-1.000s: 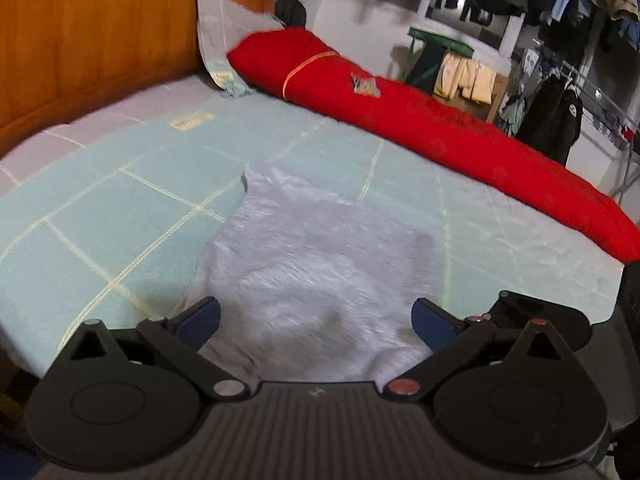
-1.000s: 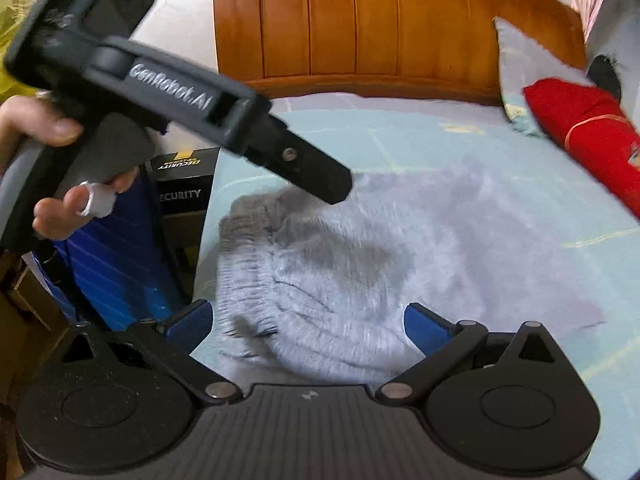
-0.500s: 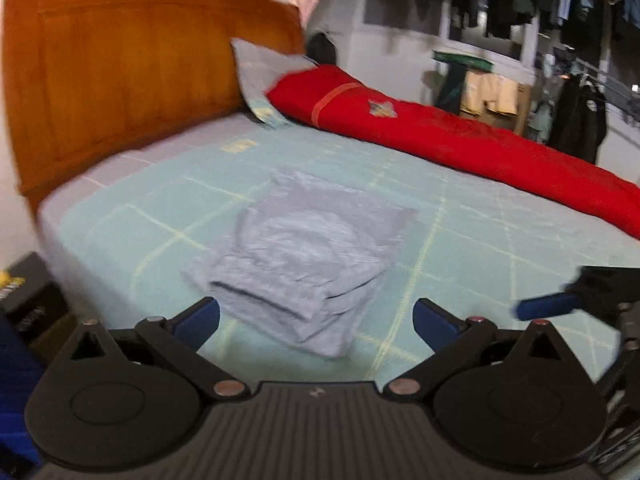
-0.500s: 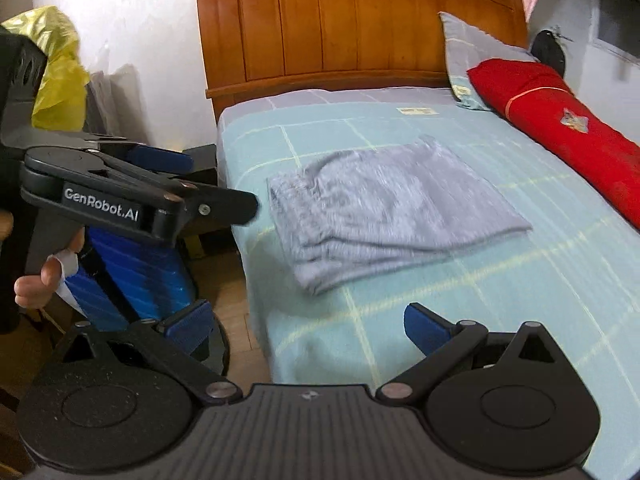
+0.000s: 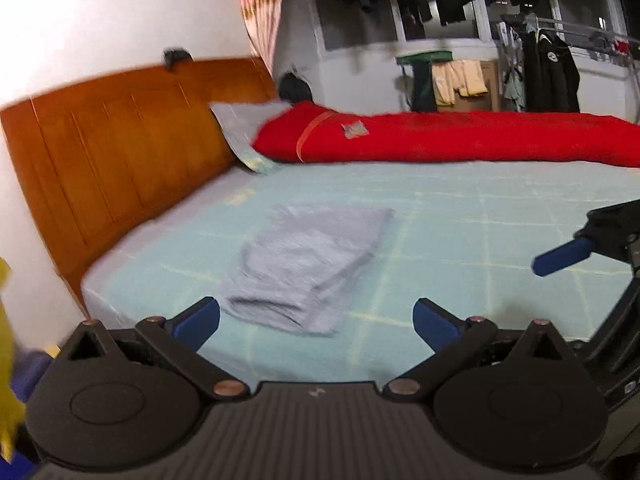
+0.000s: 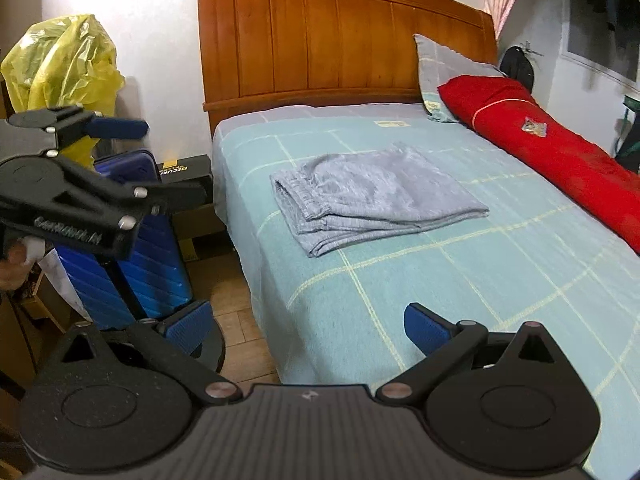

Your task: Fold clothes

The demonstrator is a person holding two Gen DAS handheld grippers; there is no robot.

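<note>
Folded shorts lay on the bed.
Left gripper at 9 o'clock, right gripper at 6; both gaped, empty.

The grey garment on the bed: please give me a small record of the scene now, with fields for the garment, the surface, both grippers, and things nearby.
garment: grey shorts, folded flat, elastic waistband toward the bed's edge
surface: teal checked bedsheet
left gripper: open, empty, off the shorts
right gripper: open, empty, off the shorts
nearby: red quilt roll; pillow; wooden headboard; blue suitcase
</note>
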